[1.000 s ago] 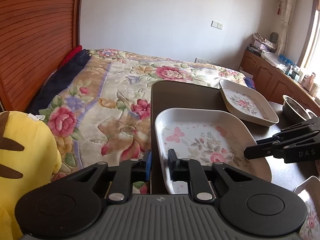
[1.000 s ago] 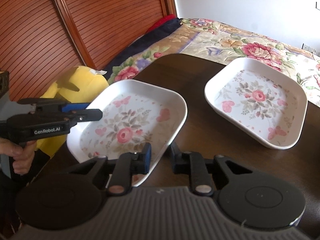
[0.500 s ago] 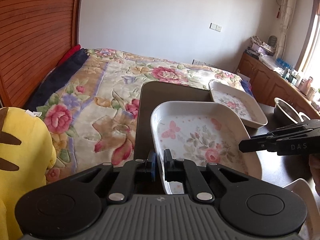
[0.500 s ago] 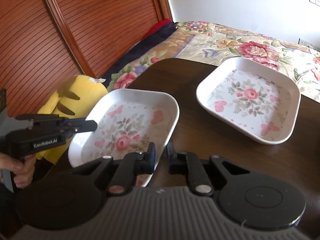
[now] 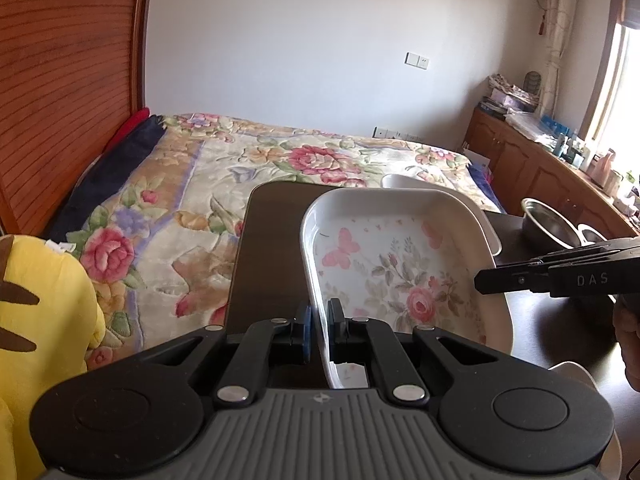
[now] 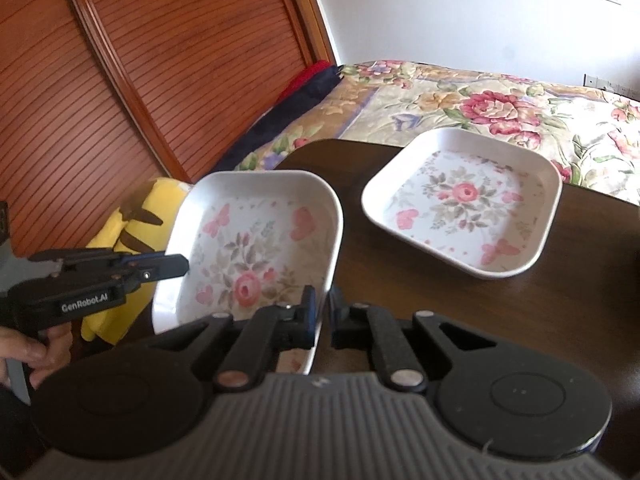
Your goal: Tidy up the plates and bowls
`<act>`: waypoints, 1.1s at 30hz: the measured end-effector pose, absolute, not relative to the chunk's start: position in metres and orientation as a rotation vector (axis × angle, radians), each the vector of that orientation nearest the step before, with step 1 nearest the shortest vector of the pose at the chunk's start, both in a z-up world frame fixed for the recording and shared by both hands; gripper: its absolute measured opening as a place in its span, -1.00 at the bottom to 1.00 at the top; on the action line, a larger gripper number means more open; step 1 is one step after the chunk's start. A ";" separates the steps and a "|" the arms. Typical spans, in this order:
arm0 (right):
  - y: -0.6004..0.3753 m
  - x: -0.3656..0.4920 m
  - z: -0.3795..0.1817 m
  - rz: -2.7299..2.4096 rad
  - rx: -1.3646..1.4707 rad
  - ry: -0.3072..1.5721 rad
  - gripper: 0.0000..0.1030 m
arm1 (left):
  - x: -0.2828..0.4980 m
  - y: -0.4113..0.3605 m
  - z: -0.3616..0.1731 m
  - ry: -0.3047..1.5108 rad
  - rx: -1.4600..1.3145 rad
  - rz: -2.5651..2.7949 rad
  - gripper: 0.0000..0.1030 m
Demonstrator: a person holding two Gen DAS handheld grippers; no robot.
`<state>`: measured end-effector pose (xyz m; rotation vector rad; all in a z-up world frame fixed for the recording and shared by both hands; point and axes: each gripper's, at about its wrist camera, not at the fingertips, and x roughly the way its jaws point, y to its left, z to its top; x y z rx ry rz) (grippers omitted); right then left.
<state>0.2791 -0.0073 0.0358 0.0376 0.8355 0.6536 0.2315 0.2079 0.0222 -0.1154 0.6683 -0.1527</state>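
Between both jaws, floral dish (image 5: 400, 264) rim.

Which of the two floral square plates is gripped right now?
The nearer floral plate, clamped at opposite rims by the left gripper and right gripper. The farther plate lies untouched on the table.

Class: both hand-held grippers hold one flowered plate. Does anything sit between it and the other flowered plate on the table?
Nothing visible. Only bare table separates the held plate from the other plate.
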 end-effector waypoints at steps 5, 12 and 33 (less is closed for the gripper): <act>-0.019 0.272 0.046 0.652 0.050 0.803 -0.85 | 0.222 0.196 0.037 0.638 -0.100 -0.161 -0.32; -0.039 0.257 0.062 0.647 0.065 0.752 -0.85 | 0.203 0.177 0.055 0.607 -0.069 -0.190 -0.32; -0.108 0.198 0.061 0.612 0.077 0.727 -0.85 | 0.146 0.119 0.038 0.628 -0.062 -0.280 -0.32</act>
